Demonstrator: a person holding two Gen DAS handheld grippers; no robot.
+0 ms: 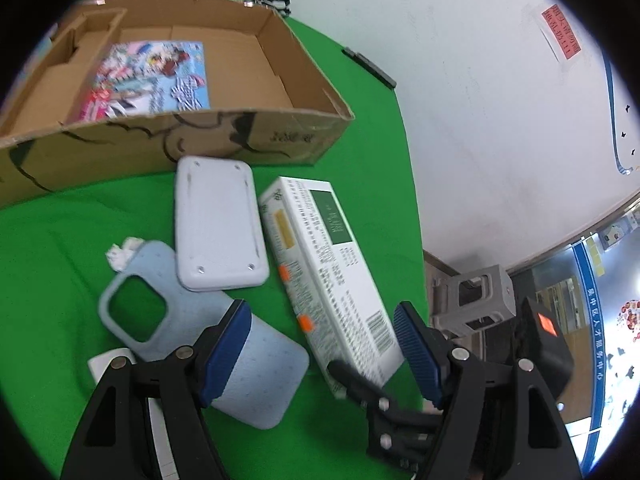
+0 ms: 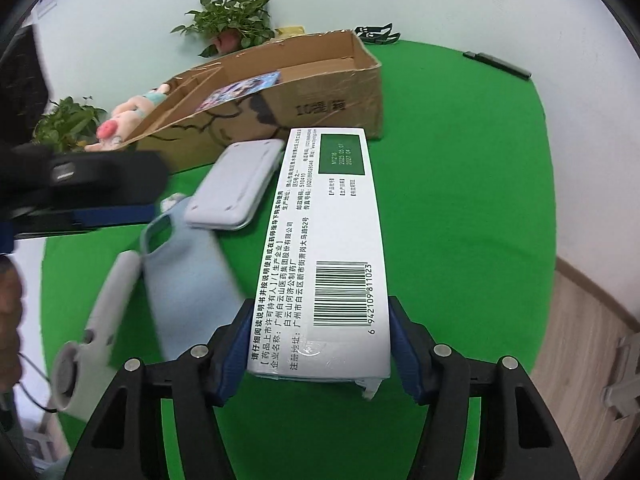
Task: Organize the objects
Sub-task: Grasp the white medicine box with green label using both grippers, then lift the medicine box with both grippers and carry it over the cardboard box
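Note:
My right gripper (image 2: 318, 344) is shut on the near end of a long white medicine box (image 2: 324, 248), which also shows in the left wrist view (image 1: 324, 264) with that gripper's black finger at its near end. My left gripper (image 1: 320, 348) is open and empty, above the table beside a pale blue phone case (image 1: 224, 344). A white flat case (image 1: 218, 220) lies partly on the phone case. A cardboard box (image 1: 256, 136) at the back holds a colourful booklet (image 1: 152, 76). The phone case (image 2: 184, 276) and flat case (image 2: 236, 184) also show in the right wrist view.
A green cloth (image 2: 460, 200) covers the round table. A white handle-shaped device (image 2: 96, 320) lies at the left. Crumpled paper (image 1: 122, 252) lies by the phone case. Potted plants (image 2: 228, 24) and a plush toy (image 2: 132, 112) stand behind the cardboard box (image 2: 320, 96). Black items (image 1: 370, 66) lie near the far edge.

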